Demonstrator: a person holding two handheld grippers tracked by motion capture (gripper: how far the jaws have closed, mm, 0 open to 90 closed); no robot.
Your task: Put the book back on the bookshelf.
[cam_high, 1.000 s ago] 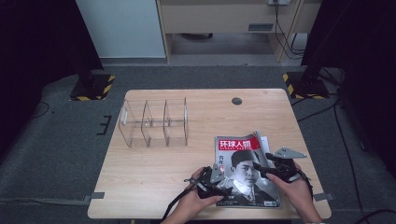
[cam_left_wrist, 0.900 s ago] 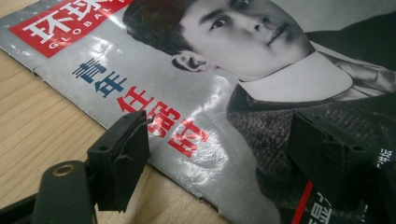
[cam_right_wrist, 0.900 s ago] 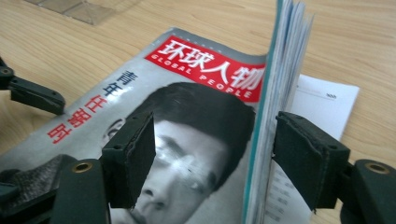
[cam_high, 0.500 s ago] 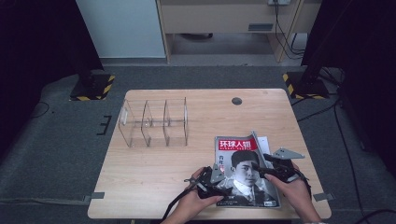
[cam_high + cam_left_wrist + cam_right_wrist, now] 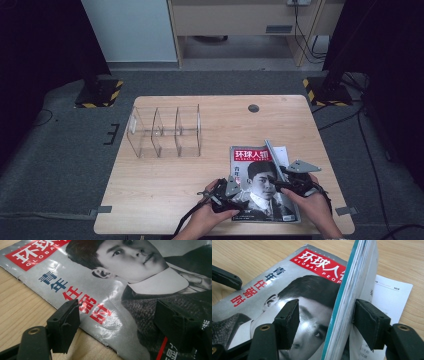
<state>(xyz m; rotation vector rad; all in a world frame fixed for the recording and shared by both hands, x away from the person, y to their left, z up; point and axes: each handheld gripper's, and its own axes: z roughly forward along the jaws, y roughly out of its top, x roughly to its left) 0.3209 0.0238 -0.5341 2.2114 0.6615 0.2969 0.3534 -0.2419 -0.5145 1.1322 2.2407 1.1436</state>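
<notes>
**Glossy magazine, floppy edge — grip near the spine side**

The magazine (image 5: 260, 182) lies flat at the near right of the table (image 5: 165, 200), cover up, with its right edge lifted into a standing fan of pages (image 5: 348, 302). The right gripper (image 5: 325, 320) straddles that raised edge, jaws spread, one on each side and not yet closed on it. The left gripper (image 5: 120, 322) sits low over the cover's near left edge, jaws also spread, one of them touching the cover's border.

The magazine looks light, thin and limp — it will sag if taken by one corner. The cover is slick and already creased, so a firm pinch on many pages together seems safer. The clear divider rack (image 5: 165, 131) stands well apart at the far left.
</notes>
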